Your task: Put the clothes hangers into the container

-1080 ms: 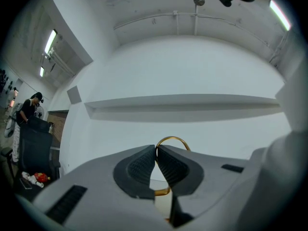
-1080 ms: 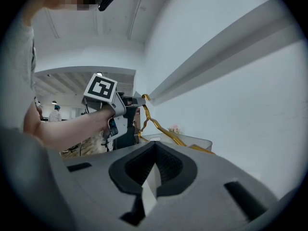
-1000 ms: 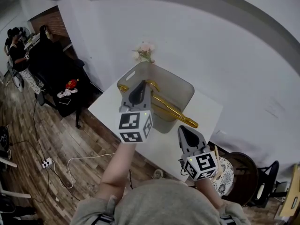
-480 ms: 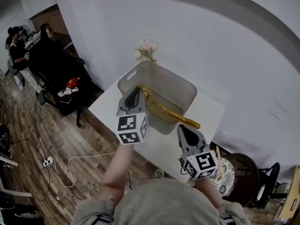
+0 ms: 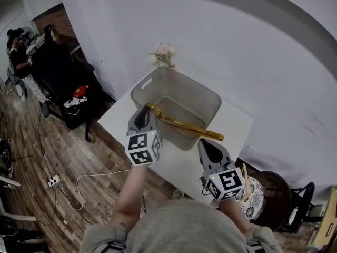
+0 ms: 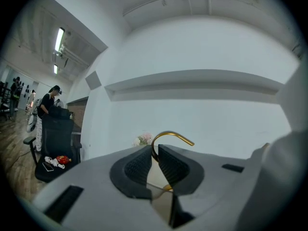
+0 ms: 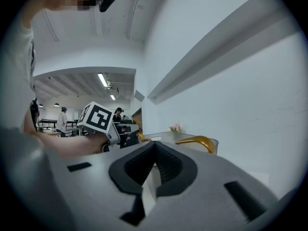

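A grey see-through container (image 5: 181,96) stands on the white table (image 5: 176,165). A gold clothes hanger (image 5: 184,125) lies slanted over the container's near rim, its far end sticking out to the right. My left gripper (image 5: 142,116) is shut on the hanger's hook end at the container's near left corner. In the left gripper view the gold hook (image 6: 173,136) curls up out of the shut left gripper (image 6: 155,152). My right gripper (image 5: 208,147) hovers over the table's near right part, shut and empty. In the right gripper view the right gripper (image 7: 154,150) has the hanger's end (image 7: 198,141) ahead of it.
Pale flowers (image 5: 162,56) stand behind the container by the white wall. A black chair (image 5: 63,80) with a red item sits left of the table, and people (image 5: 18,54) stand beyond. A power strip (image 5: 52,182) and cable lie on the wood floor. A dark chair (image 5: 271,194) is at right.
My left gripper has drawn back toward me and leftward with the hanger's hook. The hanger has come down from above the container to rest across its near rim. The right gripper has barely moved.
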`<state>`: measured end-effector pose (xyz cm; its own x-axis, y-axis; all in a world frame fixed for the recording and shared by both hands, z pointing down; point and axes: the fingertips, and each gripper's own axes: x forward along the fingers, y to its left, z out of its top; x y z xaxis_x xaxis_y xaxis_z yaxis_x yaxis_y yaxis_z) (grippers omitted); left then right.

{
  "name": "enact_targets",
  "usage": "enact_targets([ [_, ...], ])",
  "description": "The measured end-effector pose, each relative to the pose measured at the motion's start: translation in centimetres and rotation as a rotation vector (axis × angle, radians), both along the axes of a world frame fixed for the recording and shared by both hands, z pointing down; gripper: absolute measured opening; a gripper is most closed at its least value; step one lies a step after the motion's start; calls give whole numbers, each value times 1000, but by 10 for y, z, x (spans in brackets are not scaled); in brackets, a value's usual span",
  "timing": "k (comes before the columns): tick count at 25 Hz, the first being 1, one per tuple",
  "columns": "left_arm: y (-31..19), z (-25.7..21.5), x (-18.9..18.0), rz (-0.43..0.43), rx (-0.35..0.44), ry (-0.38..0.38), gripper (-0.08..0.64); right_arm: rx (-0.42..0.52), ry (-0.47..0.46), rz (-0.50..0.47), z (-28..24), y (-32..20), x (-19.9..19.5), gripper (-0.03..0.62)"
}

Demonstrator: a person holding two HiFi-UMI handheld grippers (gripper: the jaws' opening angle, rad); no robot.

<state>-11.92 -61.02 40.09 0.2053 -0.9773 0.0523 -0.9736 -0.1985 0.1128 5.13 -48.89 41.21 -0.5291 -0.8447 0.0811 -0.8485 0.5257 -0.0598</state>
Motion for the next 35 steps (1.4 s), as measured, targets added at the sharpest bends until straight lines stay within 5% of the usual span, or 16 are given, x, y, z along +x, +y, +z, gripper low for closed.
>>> enact_targets([
  [14, 6, 51, -8, -38, -118, -21, 26, -28, 4, -5, 8, 3, 3, -2],
  [35, 65, 52, 9, 7, -138, -48, 26, -16, 9, 3, -2, 58, 7, -2],
])
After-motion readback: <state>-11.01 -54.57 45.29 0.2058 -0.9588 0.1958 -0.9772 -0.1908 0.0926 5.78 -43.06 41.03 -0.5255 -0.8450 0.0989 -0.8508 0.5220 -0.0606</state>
